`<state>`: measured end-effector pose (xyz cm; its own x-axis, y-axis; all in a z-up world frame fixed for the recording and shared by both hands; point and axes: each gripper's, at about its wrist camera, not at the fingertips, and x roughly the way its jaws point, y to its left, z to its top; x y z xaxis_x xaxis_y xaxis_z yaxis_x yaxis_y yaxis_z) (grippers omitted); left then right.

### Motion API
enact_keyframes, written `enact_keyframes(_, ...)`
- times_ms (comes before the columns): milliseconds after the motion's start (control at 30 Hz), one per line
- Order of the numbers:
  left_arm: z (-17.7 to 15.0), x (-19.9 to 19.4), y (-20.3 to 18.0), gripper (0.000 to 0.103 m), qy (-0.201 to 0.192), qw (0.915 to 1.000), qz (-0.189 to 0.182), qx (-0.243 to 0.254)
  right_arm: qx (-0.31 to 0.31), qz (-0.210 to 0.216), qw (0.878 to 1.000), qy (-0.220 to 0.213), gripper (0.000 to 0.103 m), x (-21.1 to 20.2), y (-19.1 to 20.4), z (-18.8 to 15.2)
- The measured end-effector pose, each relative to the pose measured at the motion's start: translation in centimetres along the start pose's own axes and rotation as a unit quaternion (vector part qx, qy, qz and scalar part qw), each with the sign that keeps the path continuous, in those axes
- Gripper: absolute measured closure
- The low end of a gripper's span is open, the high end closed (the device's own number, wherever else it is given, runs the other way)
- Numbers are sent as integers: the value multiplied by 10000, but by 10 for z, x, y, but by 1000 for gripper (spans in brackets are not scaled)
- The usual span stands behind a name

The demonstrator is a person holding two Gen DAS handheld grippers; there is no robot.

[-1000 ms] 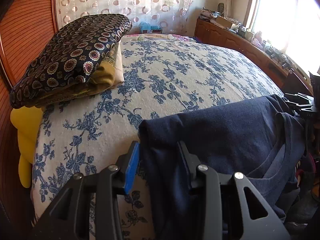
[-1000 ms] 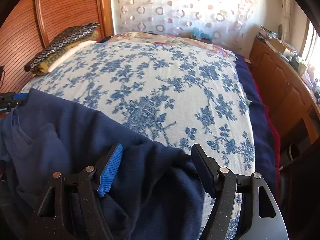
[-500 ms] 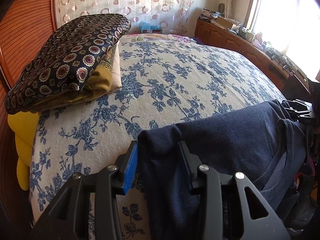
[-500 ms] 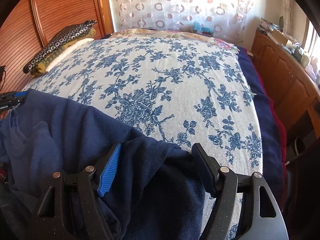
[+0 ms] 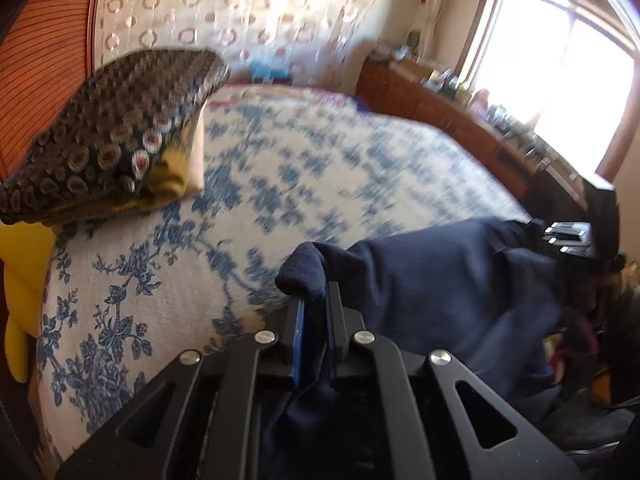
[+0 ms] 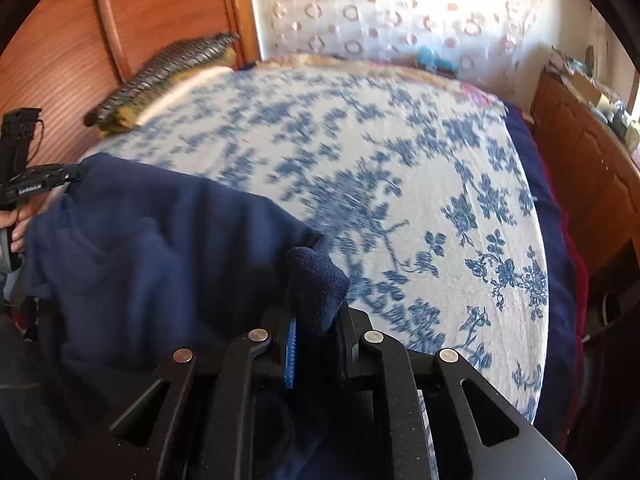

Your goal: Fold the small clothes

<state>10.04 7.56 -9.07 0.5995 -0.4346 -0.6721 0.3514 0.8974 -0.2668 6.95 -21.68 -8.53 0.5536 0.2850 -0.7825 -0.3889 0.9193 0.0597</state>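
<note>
A dark navy garment (image 5: 440,280) hangs over the near edge of a bed with a white, blue-flowered cover (image 5: 300,168). My left gripper (image 5: 316,304) is shut on the garment's left corner, a bunch of cloth sticking up between the fingers. My right gripper (image 6: 316,320) is shut on the garment (image 6: 152,248) at its right corner. The cloth stretches between the two grippers. The right gripper shows at the far right of the left wrist view (image 5: 568,236), and the left one at the far left of the right wrist view (image 6: 36,184).
A stack of patterned and yellow pillows (image 5: 112,136) lies at the bed's left against the wooden headboard (image 5: 44,60). A wooden sideboard (image 5: 460,120) with clutter runs along the right under the window. A patterned curtain (image 6: 380,12) hangs behind the bed.
Both grippers have closed on the garment's corners; earlier their jaws stood open around the cloth. Both views are now motion-blurred, and the cloth is bunched and lifted at the fingertips.
</note>
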Motion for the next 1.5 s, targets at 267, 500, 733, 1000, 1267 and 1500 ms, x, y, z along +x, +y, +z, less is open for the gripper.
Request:
enact_keyframes(267, 23, -81, -36, 100, -913, 9948, -285, 360, -118, -289, 9960, -840, 92, -92, 16, 20)
enact_keyframes(500, 45, -146, -72, 100, -1631, 9831, -429, 718, -563, -522, 9862, -1470, 92, -172, 40, 48)
enact_keyframes(733, 60, -219, -90, 100, -2387, 9661, -299, 934, -880, -679, 9691, -2202, 92, -246, 59, 69)
enact_keyframes(1000, 84, -273, -86, 100, -3038, 9465, -151, 1080, -997, -838, 9508, -2812, 92, -303, 61, 86)
enact_keyframes(1267, 105, -304, -76, 100, -3402, 9332, 70, 1156, -1196, -934, 9351, -3204, 92, -338, 67, 107)
enact_keyframes(1500, 128, -273, -61, 100, -3202, 9406, 308, 1090, -1270, -991, 9391, -3035, 92, -314, 59, 137)
